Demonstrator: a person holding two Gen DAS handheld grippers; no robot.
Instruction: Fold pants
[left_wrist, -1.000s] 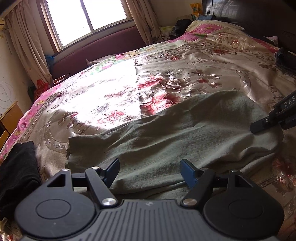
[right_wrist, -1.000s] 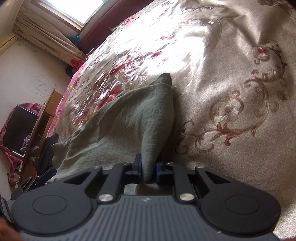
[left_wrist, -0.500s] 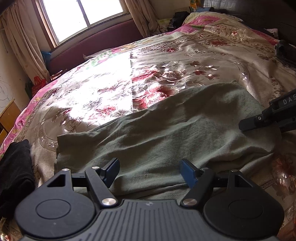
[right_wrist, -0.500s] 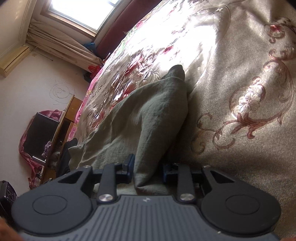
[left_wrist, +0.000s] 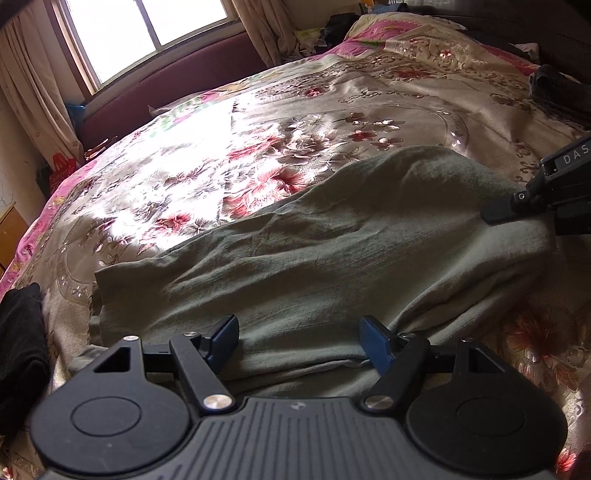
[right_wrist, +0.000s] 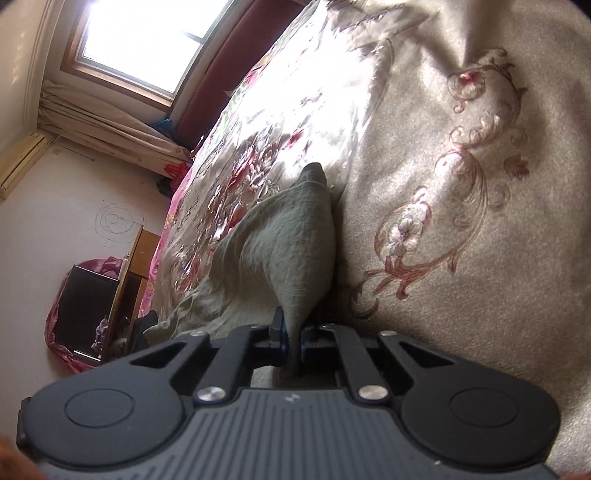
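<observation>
Grey-green pants (left_wrist: 332, 251) lie spread across the flowered bedspread (left_wrist: 258, 147), folded lengthwise. My left gripper (left_wrist: 299, 339) is open, its blue pads either side of the pants' near edge, low over the cloth. My right gripper (right_wrist: 291, 339) is shut on a pinch of the pants (right_wrist: 291, 258) at their right end, lifting a ridge of cloth. The right gripper's body also shows at the right edge of the left wrist view (left_wrist: 546, 192).
A black garment (left_wrist: 20, 350) lies at the bed's near left corner. Dark items (left_wrist: 554, 88) sit at the far right of the bed. A window (left_wrist: 147, 33) and maroon headboard are beyond. A wooden nightstand (right_wrist: 129, 273) stands beside the bed.
The right gripper opened briefly half a second ago and has shut again on the pants, lifting the cloth into a narrower ridge. The left gripper has moved slightly forward over the pants, still open.
</observation>
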